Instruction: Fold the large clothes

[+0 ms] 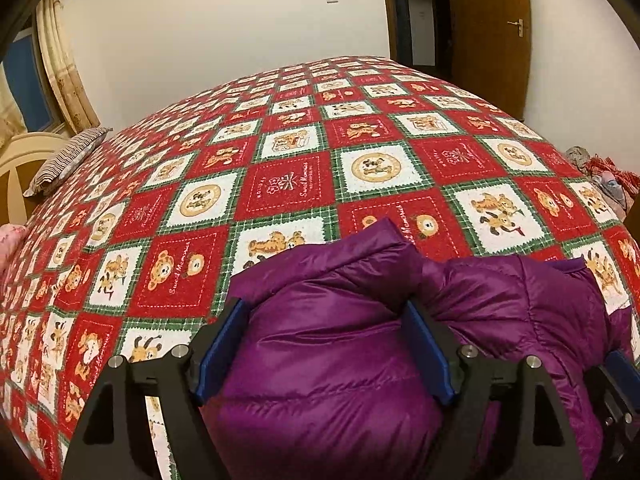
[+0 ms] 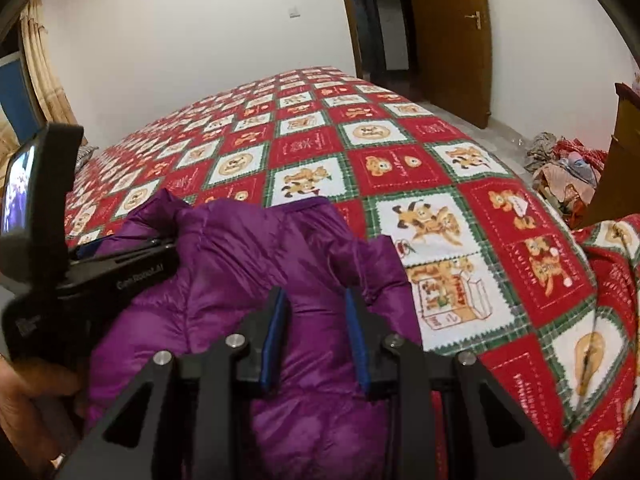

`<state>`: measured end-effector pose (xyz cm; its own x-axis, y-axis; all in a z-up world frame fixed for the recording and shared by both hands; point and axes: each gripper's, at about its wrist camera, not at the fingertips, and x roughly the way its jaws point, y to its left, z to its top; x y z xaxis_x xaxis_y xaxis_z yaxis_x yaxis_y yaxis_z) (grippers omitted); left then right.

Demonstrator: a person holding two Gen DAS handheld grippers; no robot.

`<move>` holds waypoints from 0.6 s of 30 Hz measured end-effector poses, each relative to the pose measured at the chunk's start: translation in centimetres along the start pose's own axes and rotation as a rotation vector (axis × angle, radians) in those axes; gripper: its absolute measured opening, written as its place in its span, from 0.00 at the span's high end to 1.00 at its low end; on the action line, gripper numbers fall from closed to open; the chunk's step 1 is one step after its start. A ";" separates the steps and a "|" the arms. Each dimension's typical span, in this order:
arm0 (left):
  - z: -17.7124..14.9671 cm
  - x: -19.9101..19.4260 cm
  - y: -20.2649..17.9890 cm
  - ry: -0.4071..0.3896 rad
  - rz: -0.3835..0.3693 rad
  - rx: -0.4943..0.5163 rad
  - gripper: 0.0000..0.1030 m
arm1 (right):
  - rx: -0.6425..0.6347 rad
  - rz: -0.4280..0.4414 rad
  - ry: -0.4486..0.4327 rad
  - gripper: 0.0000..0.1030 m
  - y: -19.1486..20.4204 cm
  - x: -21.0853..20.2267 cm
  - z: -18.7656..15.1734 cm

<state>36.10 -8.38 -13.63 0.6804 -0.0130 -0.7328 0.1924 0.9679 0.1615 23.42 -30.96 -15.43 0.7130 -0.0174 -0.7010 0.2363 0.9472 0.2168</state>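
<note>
A puffy purple down jacket [image 1: 500,300] lies bunched at the near edge of a bed with a red, white and green bear-print cover [image 1: 288,184]. My left gripper [image 1: 326,308] stands wide over the jacket's left part. A thick fold bulges between its blue pads [image 1: 218,352], which do not pinch it. In the right wrist view the jacket [image 2: 240,248] fills the lower middle. My right gripper [image 2: 316,296] is narrowly shut on a ridge of the purple fabric. The left gripper's black body [image 2: 120,268] lies on the jacket at the left, held by a hand [image 2: 28,392].
A striped pillow [image 1: 68,160] lies at the bed's far left beside a cream headboard [image 1: 24,160]. A wooden door [image 2: 448,40] stands beyond the bed. A pile of clothes [image 2: 560,176] lies on the floor at the right, next to brown furniture [image 2: 624,152].
</note>
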 end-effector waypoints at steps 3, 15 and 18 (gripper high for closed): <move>0.0 0.1 -0.1 0.000 0.006 0.003 0.22 | 0.049 0.059 0.006 0.68 -1.1 0.8 -0.1; -1.1 -3.1 1.2 0.002 -0.063 0.023 0.23 | 0.053 0.064 -0.021 0.68 -1.2 0.8 -0.4; -2.7 -6.3 2.6 -0.016 -0.101 0.007 0.23 | 0.053 0.064 -0.021 0.68 -1.3 0.8 -0.4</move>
<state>30.42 -5.09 -10.40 0.6687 -0.1149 -0.7346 0.2654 0.9598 0.0915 23.43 -32.04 -16.47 0.7413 0.0352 -0.6702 0.2241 0.9283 0.2966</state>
